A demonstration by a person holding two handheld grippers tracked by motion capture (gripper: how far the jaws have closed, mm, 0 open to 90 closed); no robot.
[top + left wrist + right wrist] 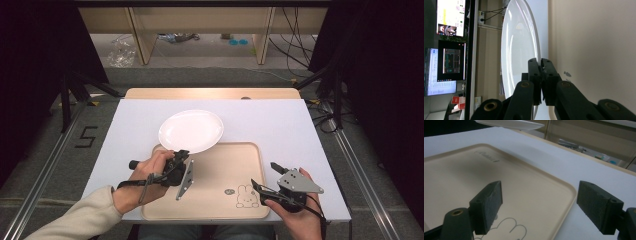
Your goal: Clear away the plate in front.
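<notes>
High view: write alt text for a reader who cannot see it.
The person's left gripper is clamped on the near rim of a white plate, which overhangs the far edge of a beige tray on a white table. The right gripper rests open at the tray's right edge.

I see a white plate (191, 131) that looks like glazed ceramic, smooth and glossy, with streaks of light across it. My tray (220, 172) reads as smooth beige plastic with a soft satin sheen and a printed rabbit outline. The counter (280, 125) top is a flat, matt white sheet. On my right hand-held gripper (537, 206) the black pads (489, 200) look rough and grainy, and its top plate is matt grey metal
</notes>
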